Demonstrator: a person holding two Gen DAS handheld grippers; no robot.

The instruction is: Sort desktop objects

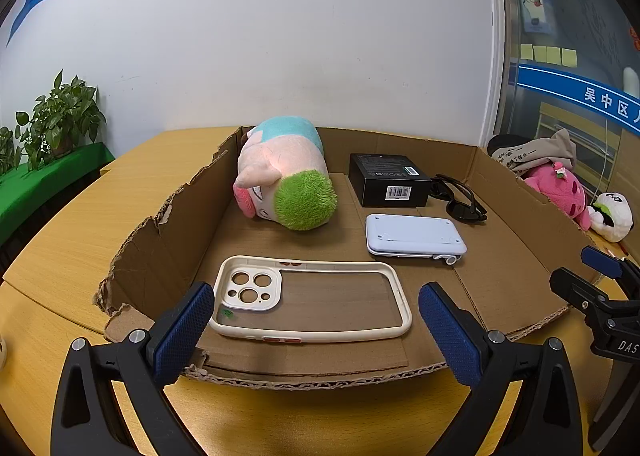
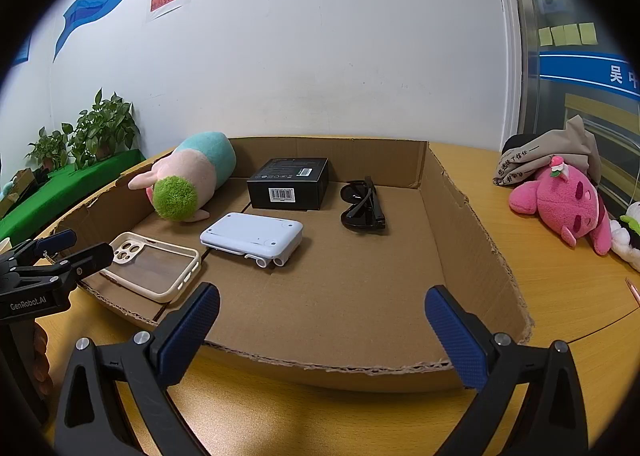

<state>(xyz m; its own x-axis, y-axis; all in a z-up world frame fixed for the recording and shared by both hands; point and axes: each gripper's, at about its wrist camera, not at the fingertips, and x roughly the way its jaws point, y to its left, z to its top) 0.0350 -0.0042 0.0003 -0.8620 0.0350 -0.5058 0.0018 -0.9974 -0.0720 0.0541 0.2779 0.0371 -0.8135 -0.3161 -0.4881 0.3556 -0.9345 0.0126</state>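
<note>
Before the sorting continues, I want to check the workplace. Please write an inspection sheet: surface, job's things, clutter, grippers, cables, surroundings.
Surface: wooden table, carrying a torn cardboard tray.
Job's things: in the tray lie a phone case, white device, black box, sunglasses and plush toy.
Clutter: pink plush, panda plush and grey cloth beside the tray.
Grippers: left gripper and right gripper open, fingers empty.
Cables: nothing seen.
Surroundings: white wall, potted plants.
</note>
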